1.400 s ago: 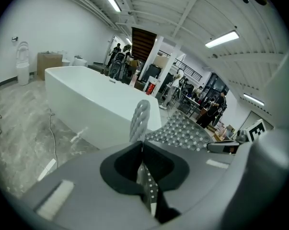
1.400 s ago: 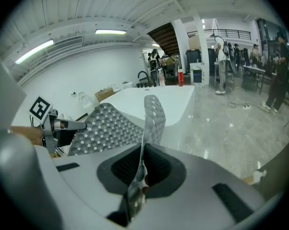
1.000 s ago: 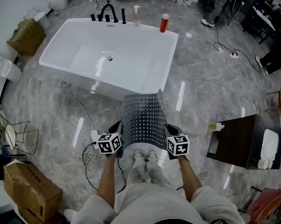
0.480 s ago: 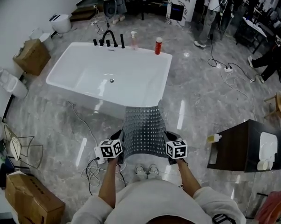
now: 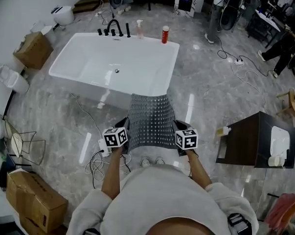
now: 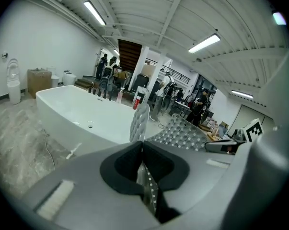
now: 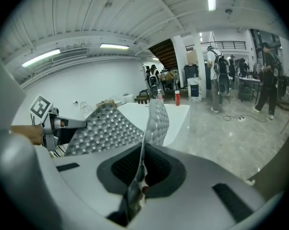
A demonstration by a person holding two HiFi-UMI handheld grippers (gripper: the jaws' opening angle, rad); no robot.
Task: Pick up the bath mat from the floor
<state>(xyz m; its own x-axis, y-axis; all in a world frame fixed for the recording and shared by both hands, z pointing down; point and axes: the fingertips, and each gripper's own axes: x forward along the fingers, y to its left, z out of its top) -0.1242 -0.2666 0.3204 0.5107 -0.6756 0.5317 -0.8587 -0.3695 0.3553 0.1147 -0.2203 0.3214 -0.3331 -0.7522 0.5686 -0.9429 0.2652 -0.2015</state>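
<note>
We see the left gripper [image 6: 143, 163] with jaws pinched tight on the left edge of the mat [image 5: 151, 121], the thin sheet squeezed between the dark pads. Right gripper [image 7: 140, 170] same deal, jaws clamped on the mat's right edge. Mat is grey, covered in round bumps, stretched between the two grippers in front of the person, lifted clear of the floor [image 5: 211, 92]. In the head view its far end overlaps the near rim of the white tub [image 5: 83, 65]. In both gripper views we see the far corners curling upward. Just below the mat's near edge the person's shoes [image 5: 152, 162] show on the marble. On the tub's far rim: black faucet [image 5: 113, 27], clear bottle [image 5: 139, 29], red bottle [image 5: 165, 34]. White cable [image 5: 96, 163] lies coiled on the floor by the left gripper. Dark cabinet [image 5: 245, 143] stands to the right, well apart from the mat. Cardboard box [image 5: 32, 199] at lower left.
</note>
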